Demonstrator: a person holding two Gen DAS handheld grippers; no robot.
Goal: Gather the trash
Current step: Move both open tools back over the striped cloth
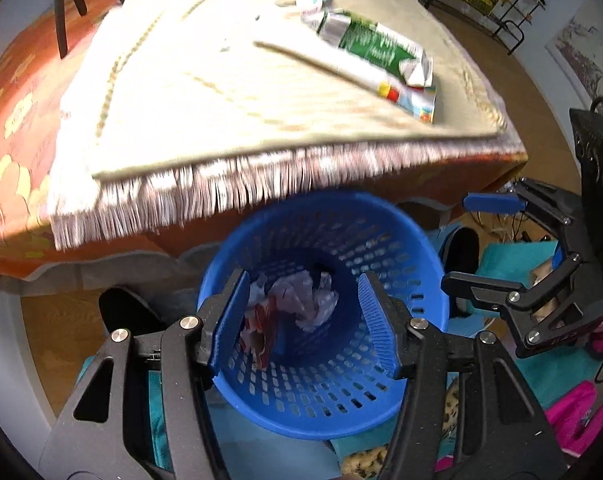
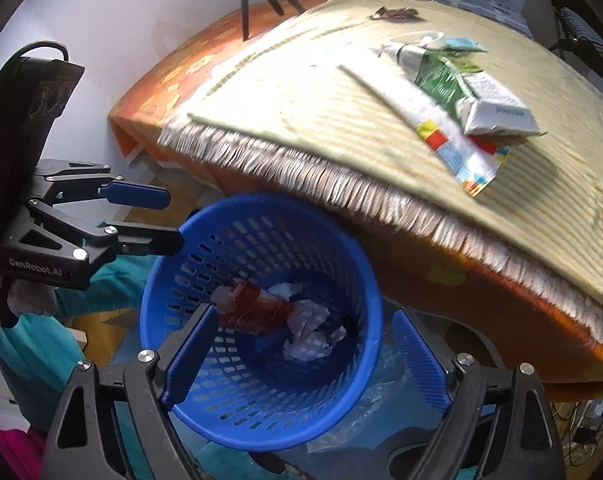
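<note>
Both tongs hang over a blue plastic wastebasket [image 1: 325, 360], round, tapered, its wall pierced with rows of small oblong slots.

Left gripper [image 1: 303, 320]: jaws spread wide, nothing between them. Blue ribbed pads [image 1: 375, 320] on black linkage arms with silver rivets. Directly ahead and below the pads, inside the basket, lies crumpled white paper [image 1: 305, 300] next to a glossy red wrapper [image 1: 261, 328], creased and folded.

Right gripper [image 2: 305, 354]: also spread wide and empty. Its left pad sits over the basket's near rim; its right pad is outside the rim, over a patch of clear crinkled plastic film [image 2: 365, 408]. In the left wrist view it shows at the far right, side-on, its jaws apart.

Beyond and above both tongs: a table edge with an orange patterned cloth [image 2: 461, 288] and, on top, a pale woven mat [image 1: 189, 92], ribbed, with a long pale fringe [image 1: 229, 188] overhanging the basket's far rim.

Trash on the mat, ahead and to the right of the tongs:
- a flattened green and silver foil pouch [image 2: 441, 80], crumpled at its end;
- under it a long white wrapper with red, yellow and blue blocks [image 2: 457, 148];
- a small light-blue scrap [image 2: 461, 44] and a white ring-shaped piece [image 2: 421, 36] touching the pouch's far end;
- well apart, at the mat's far edge, a small brown crumpled wrapper [image 2: 395, 13].

Teal fabric [image 2: 33, 344] lies around the basket's base.
</note>
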